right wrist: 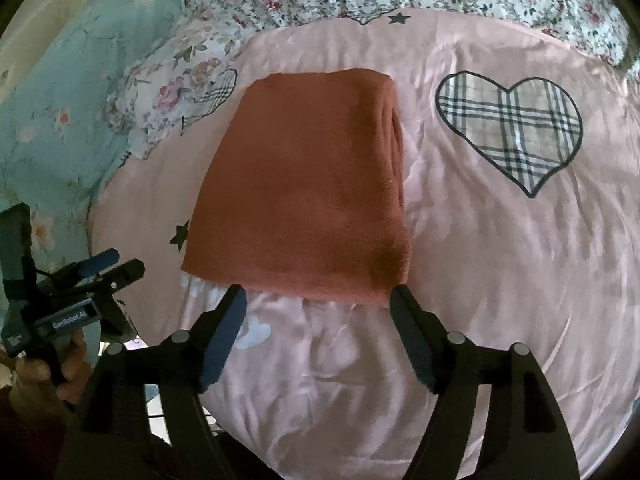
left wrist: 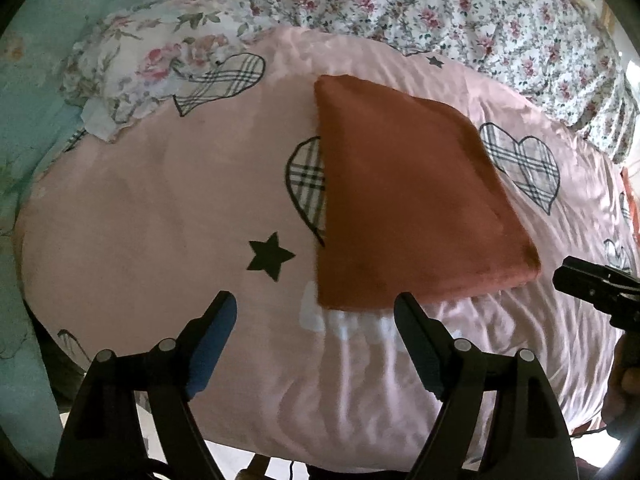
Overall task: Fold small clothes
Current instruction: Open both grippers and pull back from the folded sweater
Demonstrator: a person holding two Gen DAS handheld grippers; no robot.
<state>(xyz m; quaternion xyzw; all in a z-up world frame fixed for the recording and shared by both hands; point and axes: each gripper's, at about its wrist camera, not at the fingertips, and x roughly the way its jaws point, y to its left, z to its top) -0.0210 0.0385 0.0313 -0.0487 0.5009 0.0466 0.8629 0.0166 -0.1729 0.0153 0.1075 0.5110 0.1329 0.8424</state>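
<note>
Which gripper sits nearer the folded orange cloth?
Right. The right gripper hangs open at the orange cloth near edge; the left gripper, also open, sits off its near-left corner.

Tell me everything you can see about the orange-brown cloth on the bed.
The orange-brown cloth is a soft, fleecy-looking piece, folded into a neat, roughly rectangular stack. Layered fold edges show along its right side. It lies flat on the pink bedcover, partly covering a printed plaid heart. Nothing grips it: the left gripper and right gripper hover open just before its near edge.
</note>
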